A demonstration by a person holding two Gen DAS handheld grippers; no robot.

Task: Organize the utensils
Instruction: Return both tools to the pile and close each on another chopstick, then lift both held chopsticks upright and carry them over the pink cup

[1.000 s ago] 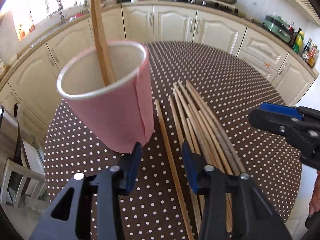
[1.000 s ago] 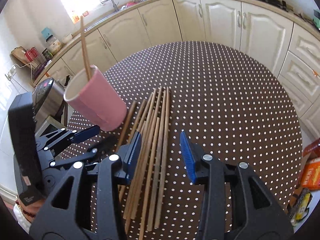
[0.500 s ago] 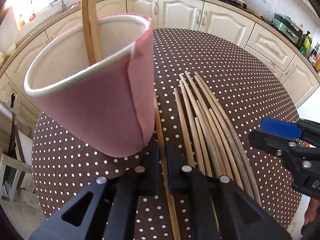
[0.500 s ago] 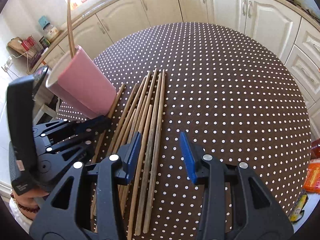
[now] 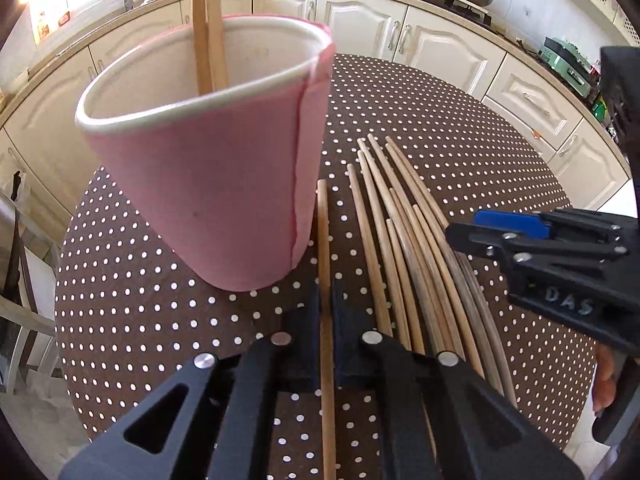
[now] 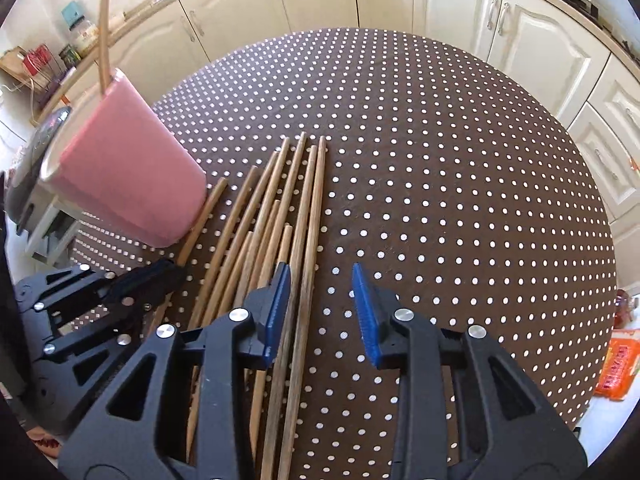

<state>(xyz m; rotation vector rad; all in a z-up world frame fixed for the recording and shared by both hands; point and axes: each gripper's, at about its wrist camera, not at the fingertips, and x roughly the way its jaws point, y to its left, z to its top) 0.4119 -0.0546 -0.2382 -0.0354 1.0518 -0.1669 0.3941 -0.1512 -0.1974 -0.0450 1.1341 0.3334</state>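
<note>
Left gripper (image 5: 327,308) jaws clamped on one pale wooden chopstick (image 5: 323,248) beside the pink paper cup (image 5: 216,168), right gripper (image 6: 320,312) jaws parted over the chopstick row (image 6: 276,216), dotted brown worktop (image 6: 440,160).

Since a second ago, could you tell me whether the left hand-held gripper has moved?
Yes: the left hand-held gripper closed on the lone wooden chopstick beside the pink paper cup.

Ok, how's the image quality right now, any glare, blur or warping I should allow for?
Left wrist view: window at top left is blown out; pink cup looms large and its rim looks slightly soft; cabinets bow from fisheye. Right wrist view: evenly lit, chopsticks sharp, table edge curves strongly, corners vignetted black.
</note>
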